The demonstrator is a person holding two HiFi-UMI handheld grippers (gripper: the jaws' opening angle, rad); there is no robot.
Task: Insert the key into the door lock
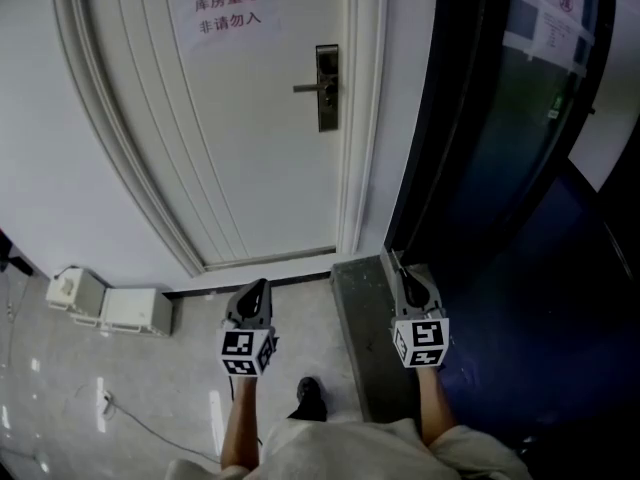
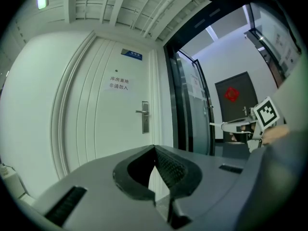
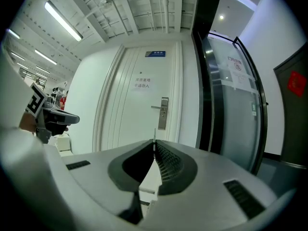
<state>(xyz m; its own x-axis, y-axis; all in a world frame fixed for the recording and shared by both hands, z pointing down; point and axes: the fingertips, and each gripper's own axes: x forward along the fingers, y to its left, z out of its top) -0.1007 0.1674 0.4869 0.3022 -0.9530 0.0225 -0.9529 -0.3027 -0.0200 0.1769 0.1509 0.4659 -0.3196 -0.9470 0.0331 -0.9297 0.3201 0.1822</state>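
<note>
The metal lock plate with its lever handle sits on the right side of a white door, well ahead of both grippers. It also shows in the left gripper view as lock plate and in the right gripper view as lock plate. My right gripper is shut on a thin key, whose blade pokes out just past the jaw tips. My left gripper points at the door, jaws shut with nothing in them. Both are held level, side by side.
A paper sign hangs on the door. A dark-framed glass door stands to the right. White boxes and a cable lie on the floor at left. A grey mat and the person's shoe are below.
</note>
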